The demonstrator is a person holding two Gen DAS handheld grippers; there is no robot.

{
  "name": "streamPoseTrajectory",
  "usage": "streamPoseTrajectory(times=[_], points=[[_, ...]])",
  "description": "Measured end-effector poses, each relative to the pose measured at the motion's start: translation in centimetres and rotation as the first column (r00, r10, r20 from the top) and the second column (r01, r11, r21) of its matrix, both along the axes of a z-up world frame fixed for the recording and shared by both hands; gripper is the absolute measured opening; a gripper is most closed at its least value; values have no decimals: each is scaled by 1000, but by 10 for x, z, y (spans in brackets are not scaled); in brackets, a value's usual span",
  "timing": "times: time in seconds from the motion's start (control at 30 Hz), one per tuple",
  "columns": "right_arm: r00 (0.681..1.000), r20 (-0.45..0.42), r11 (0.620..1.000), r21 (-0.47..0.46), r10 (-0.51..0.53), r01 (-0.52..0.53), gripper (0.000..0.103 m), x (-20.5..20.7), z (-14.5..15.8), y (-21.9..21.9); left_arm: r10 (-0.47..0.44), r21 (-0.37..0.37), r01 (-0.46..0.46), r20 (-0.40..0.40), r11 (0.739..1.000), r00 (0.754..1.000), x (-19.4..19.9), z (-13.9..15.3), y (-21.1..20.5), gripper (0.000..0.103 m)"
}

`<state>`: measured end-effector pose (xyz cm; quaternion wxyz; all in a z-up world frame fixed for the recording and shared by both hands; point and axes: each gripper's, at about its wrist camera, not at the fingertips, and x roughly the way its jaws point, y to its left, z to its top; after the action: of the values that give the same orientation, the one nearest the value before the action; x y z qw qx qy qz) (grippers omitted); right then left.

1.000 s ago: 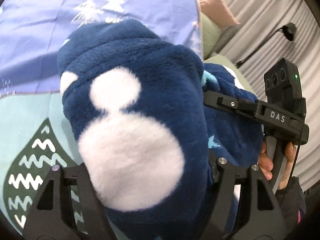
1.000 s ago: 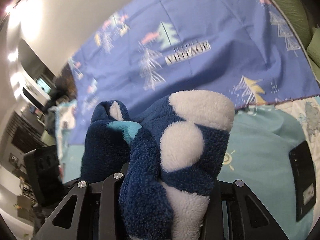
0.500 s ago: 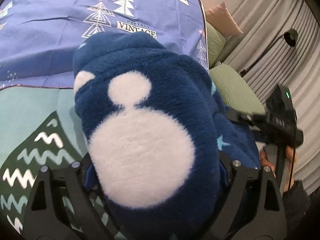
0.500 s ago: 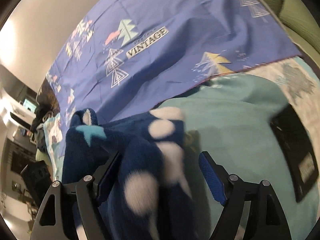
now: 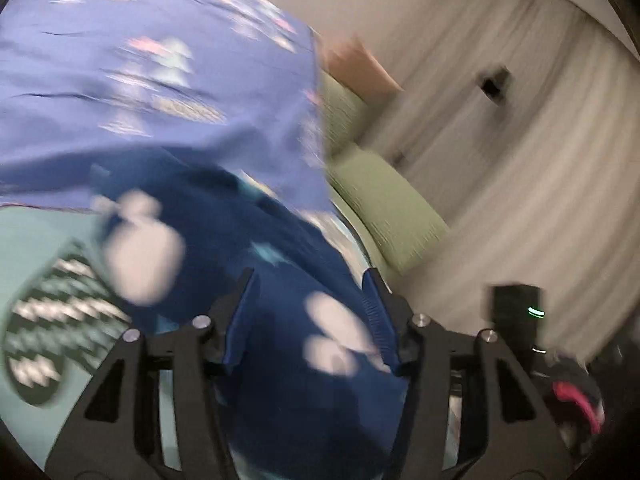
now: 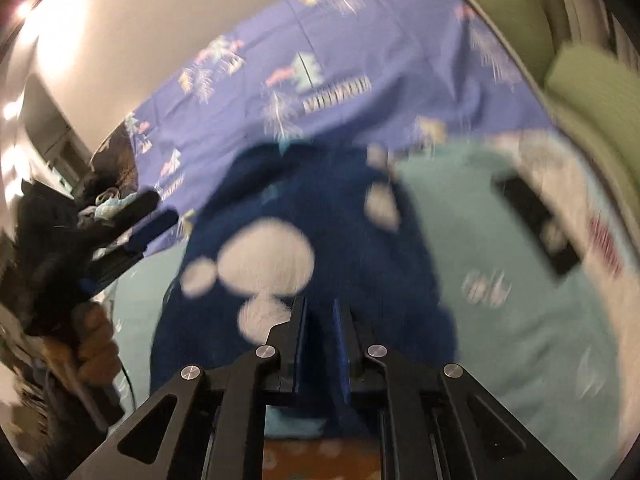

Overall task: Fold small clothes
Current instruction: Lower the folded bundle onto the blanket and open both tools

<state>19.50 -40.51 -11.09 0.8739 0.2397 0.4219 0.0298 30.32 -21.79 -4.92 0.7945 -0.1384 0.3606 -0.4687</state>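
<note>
A navy fleece garment [image 5: 224, 216] with white spots lies on the bed, seen spread out in the right wrist view [image 6: 328, 220]. My left gripper [image 5: 310, 274] hovers over its near part. Its jaws are closing but still stand apart, and fleece shows between and below them. Blur hides whether the pads [image 5: 240, 316] touch it. From the right wrist view the left gripper [image 6: 160, 210] sits at the garment's left edge, held by a hand [image 6: 92, 344]. My right gripper [image 6: 319, 302] is shut above the garment's near edge, with nothing clearly pinched.
A purple-blue sheet [image 6: 360, 80] with tree prints covers the far bed. A teal blanket [image 6: 500, 320] lies to the right, with a flat black device [image 6: 536, 224] on it. Green cushions [image 5: 384, 208] and pale curtains [image 5: 540, 160] stand at the right.
Both grippers held the bunched fleece up close. They opened wide, and the garment now lies lower and flatter. The right jaws have since shut, the left jaws have narrowed, and both views have swung.
</note>
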Motion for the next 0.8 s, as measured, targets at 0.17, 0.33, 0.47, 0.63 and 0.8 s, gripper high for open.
streamPoseTrajectory(times=[0.17,0.33,0.47,0.63,0.8], points=[[999,31,999,44,-22,21,11,-4,-22,1,-13,275,-50,223,960,975,-21,-53,-39,43],[999,33,994,-102,-37,41,10,-4,-13,20,5,275,-67,220,959,975,-19,-54,-38,43],[993,6,991,-69,-114,114,12,-17,0,16,59,276,-120,219,954,974,-32,-39,-31,44],[978,89,925,-319,-188,207,15,-87,53,54,161,249,-249,327,936,931,-89,5,3,88],[965,217,889,-399,-147,225,47,-168,97,106,182,209,-310,472,927,863,-168,44,47,102]])
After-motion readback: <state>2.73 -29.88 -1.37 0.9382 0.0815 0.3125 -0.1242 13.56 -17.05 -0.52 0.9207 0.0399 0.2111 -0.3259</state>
